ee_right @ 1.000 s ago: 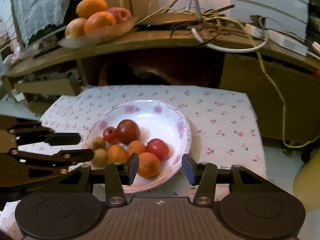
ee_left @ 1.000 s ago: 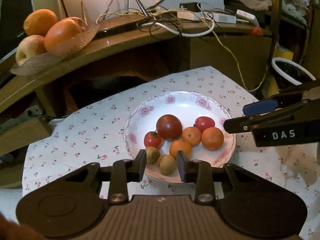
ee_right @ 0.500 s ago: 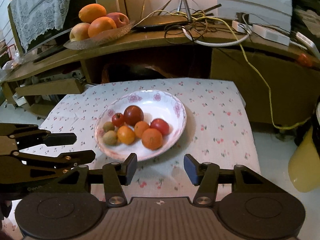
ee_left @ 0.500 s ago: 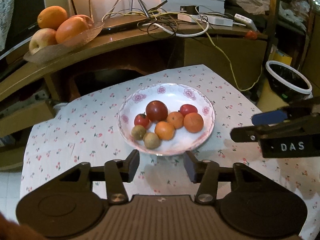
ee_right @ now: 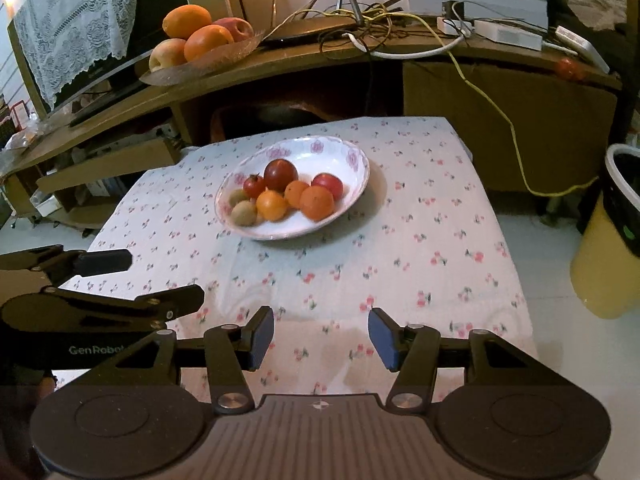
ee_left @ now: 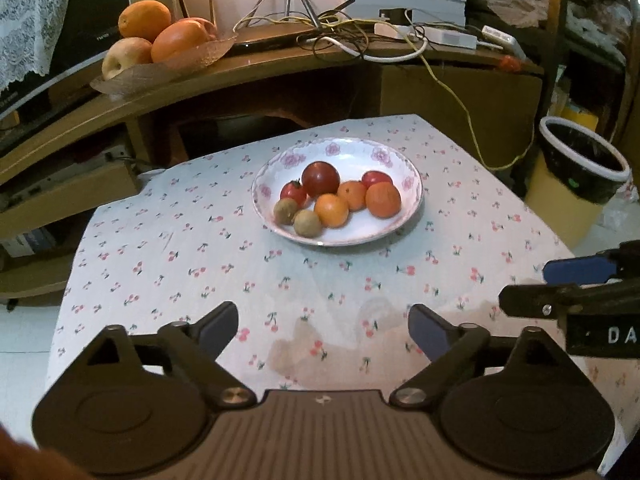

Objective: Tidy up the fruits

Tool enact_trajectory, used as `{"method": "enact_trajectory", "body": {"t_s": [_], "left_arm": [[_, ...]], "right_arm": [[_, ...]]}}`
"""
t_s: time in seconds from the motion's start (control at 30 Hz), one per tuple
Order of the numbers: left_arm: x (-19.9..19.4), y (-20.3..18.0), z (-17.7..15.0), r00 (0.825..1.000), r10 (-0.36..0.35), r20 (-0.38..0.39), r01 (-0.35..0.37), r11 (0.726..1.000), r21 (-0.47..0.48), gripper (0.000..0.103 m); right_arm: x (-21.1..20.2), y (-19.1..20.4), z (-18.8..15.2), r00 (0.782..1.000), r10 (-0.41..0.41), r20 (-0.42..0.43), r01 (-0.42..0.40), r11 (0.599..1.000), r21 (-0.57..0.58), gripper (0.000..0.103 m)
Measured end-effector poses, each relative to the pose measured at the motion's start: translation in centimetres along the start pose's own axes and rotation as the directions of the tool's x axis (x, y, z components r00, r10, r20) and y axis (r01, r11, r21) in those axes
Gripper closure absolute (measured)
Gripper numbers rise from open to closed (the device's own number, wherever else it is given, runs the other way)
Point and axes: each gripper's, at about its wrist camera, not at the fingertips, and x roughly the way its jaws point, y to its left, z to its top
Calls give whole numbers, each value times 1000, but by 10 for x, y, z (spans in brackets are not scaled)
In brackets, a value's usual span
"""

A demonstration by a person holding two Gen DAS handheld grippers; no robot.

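White flowered plate (ee_left: 404, 222) sits on the cherry-print tablecloth (ee_left: 200, 264), toward the far side of the table; all the small fruit is heaped in its near-left half. Dark red tomato (ee_left: 320, 179) at the back of the heap, at 12 o'clock, a small red tomato (ee_left: 293, 193) at 10, two brown kiwis (ee_left: 297, 217) at 8, three small oranges (ee_left: 356, 201) from centre to 3, another red tomato (ee_left: 377, 178) at 1. Left gripper (ee_left: 322, 330) has just been opening and stands wide apart, nothing between its jaws; right gripper (ee_right: 321, 336) is partly apart, also empty. Both hang over bare cloth, well short of the plate. Judgement: fruit is light, round and apt to roll; tomatoes thin-skinned and soft, so squeeze gently across the widest part; kiwis and oranges firmer. Packed pieces touch, so an outer one is the easier take. Plate is glazed, breakable. Left view alone shows the right gripper's blue pad (ee_left: 580, 270) from the side; right view alone shows the lace cloth (ee_right: 76, 28) fully and the plate's right rim clear of fruit.
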Motion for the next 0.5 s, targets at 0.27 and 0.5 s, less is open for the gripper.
{"method": "enact_trajectory", "body": {"t_s": [0.27, 0.5], "left_arm": [[-16, -11, -13, 999, 43, 11, -44, 999, 21, 0], [-27, -9, -23, 999, 50, 16, -50, 999, -19, 0]], "right_arm": [[-16, 2, -21, 1000, -27, -2, 27, 999, 30, 48], [-25, 9, -32, 999, -38, 4, 38, 999, 30, 47]]}}
